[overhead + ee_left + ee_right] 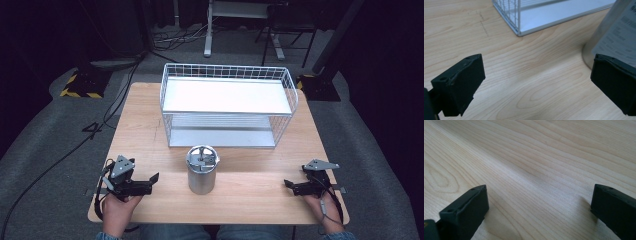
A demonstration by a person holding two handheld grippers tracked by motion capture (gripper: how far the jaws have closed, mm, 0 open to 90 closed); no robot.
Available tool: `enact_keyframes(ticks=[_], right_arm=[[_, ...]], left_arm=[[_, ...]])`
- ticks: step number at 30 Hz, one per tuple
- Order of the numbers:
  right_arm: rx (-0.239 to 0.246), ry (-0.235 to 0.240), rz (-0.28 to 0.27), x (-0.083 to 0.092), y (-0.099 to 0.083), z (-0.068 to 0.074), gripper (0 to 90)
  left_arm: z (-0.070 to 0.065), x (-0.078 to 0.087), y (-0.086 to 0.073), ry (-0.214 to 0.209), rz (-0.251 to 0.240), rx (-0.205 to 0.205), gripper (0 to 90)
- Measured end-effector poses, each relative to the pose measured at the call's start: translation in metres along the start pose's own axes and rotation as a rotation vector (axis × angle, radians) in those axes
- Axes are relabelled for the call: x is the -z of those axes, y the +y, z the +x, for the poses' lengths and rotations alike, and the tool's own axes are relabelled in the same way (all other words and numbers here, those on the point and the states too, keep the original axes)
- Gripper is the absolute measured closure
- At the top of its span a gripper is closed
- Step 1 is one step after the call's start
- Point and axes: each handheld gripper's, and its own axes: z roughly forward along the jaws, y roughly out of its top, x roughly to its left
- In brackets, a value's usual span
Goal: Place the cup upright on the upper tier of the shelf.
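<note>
My left claw (152,178) sits at eight o'clock on the worktop (250,200), jaws wide, holding nothing. The steel canister (201,170) stands at six o'clock, before the wire rack (227,105). My right claw (288,184), at four o'clock, gapes wide too.

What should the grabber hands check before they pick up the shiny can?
1. Left gripper open: ok, jaws wide apart.
2. Right gripper open: ok.
3. Metal can upright on the table: ok.
4. Path from each gripper to the can clear: ok, bare wood between.
5. Wire rack apart from the can: ok, it stands behind.
6. Can's lid firmly shut: cannot tell.
</note>
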Motion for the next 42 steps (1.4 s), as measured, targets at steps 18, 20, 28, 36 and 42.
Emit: enact_keyframes(ticks=[18, 20, 28, 36, 42], right_arm=[[0.001, -0.001, -0.005, 0.000, 0.000, 0.000, 3.1], [0.002, 0.001, -0.006, 0.000, 0.000, 0.000, 3.1], [0.002, 0.001, -0.005, 0.000, 0.000, 0.000, 3.2], [0.002, 0.000, -0.005, 0.000, 0.000, 0.000, 3.1], [0.001, 0.001, -0.005, 0.000, 0.000, 0.000, 3.2]], left_arm=[[-0.034, 0.009, 0.022, -0.099, -0.104, -0.044, 0.0], [-0.037, 0.009, 0.023, -0.101, -0.106, -0.049, 0.0], [-0.051, 0.002, 0.036, -0.171, -0.136, -0.081, 0.0], [-0.064, -0.010, 0.045, -0.213, -0.136, -0.109, 0.0], [-0.070, -0.021, 0.048, -0.255, -0.140, -0.118, 0.0]])
